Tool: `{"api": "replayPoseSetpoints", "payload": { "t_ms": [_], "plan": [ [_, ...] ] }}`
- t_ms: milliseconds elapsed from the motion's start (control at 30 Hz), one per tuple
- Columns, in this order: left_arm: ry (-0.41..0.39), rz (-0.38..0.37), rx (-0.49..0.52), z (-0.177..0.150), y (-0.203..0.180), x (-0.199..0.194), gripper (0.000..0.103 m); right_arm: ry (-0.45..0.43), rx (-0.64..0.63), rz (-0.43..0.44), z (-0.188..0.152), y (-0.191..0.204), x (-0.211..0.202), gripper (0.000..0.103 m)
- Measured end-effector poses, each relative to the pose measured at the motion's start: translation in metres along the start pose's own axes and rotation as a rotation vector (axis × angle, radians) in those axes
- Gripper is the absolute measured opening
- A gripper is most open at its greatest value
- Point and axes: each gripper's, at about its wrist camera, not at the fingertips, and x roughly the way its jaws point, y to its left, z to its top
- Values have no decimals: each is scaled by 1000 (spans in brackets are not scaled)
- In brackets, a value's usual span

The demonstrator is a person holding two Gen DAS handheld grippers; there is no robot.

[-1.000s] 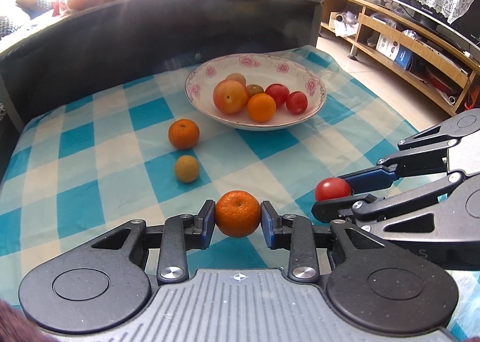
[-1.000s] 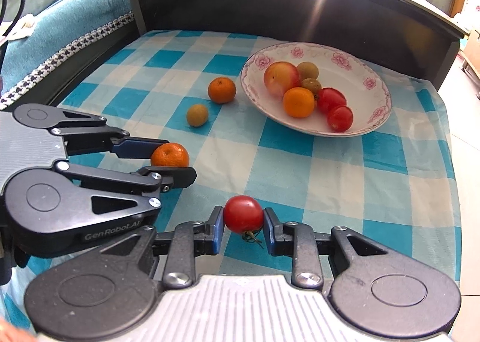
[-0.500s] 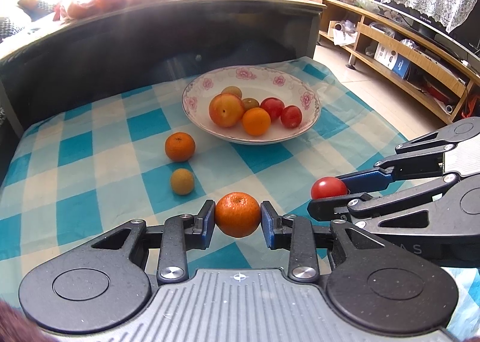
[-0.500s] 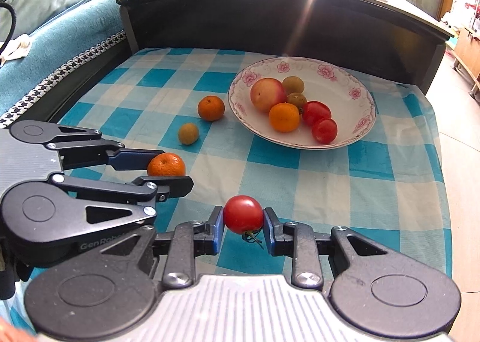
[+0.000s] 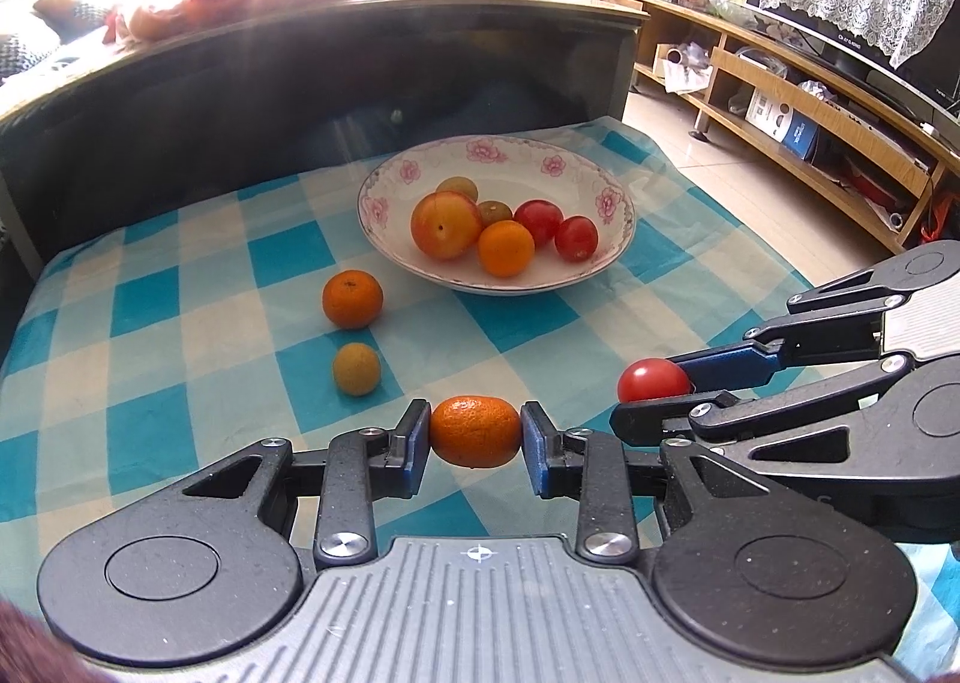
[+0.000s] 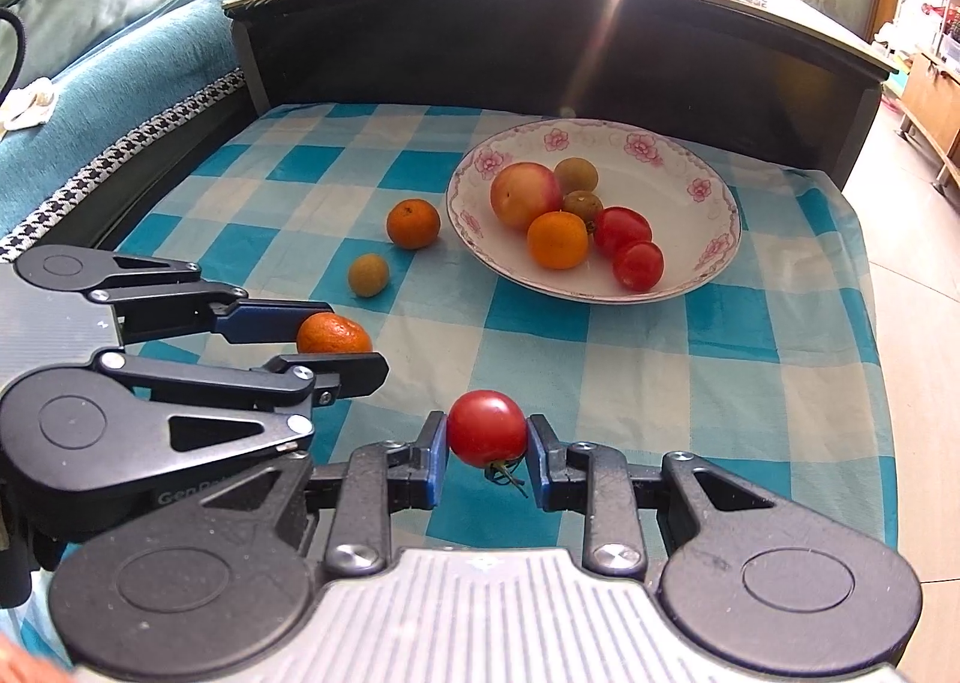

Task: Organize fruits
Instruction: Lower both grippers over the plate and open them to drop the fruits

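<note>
left tongs (image 5: 475, 431): nearly closed, pads pinching a mandarin (image 5: 475, 431) at its sides, held clear above the cloth.
right tongs (image 6: 487, 437): nearly closed on a small tomato (image 6: 487, 428), stem hanging underneath.
tongs relation: side by side, close; right set sits just right of the left one.
bowl (image 5: 612, 200): well ahead of both tongs, holds a peach, a mandarin, two tomatoes and two small brownish fruits.
loose fruit: second mandarin (image 5: 352, 299) and small tan fruit (image 5: 356, 369) on the cloth, ahead-left of the left tongs, short of the bowl.
risk, squeeze: tomato skin thin and glossy; a tighter pinch could likely split it.
risk, slip: both fruits round and smooth, held at two small pads; a jolt could roll them out.
risk, bowl: fruit heaped centrally; a drop from height could knock others out or over the shallow rim.
risk, clash: tongs close together, could bump over the bowl.
materials: glazed floral bowl, hard; checked cloth (image 6: 630, 359) on the desk, soft, slightly wrinkled; mandarin peel dimpled, matte.
</note>
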Motion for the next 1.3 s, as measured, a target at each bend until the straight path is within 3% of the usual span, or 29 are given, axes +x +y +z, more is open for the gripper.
{"api": "replayPoseSetpoints", "payload": {
  "t_ms": [300, 700, 1300],
  "plan": [
    [-38, -3, -7, 19, -3, 0, 40, -26, 21, -8, 4, -5, -5, 31],
    [-75, 11, 4, 63, -4, 20, 39, -94, 58, -47, 35, -29, -8, 31],
    [-50, 33, -16, 103, 6, 77, 39, -133, 103, -61, 85, -80, 37, 32]
  ]
}}
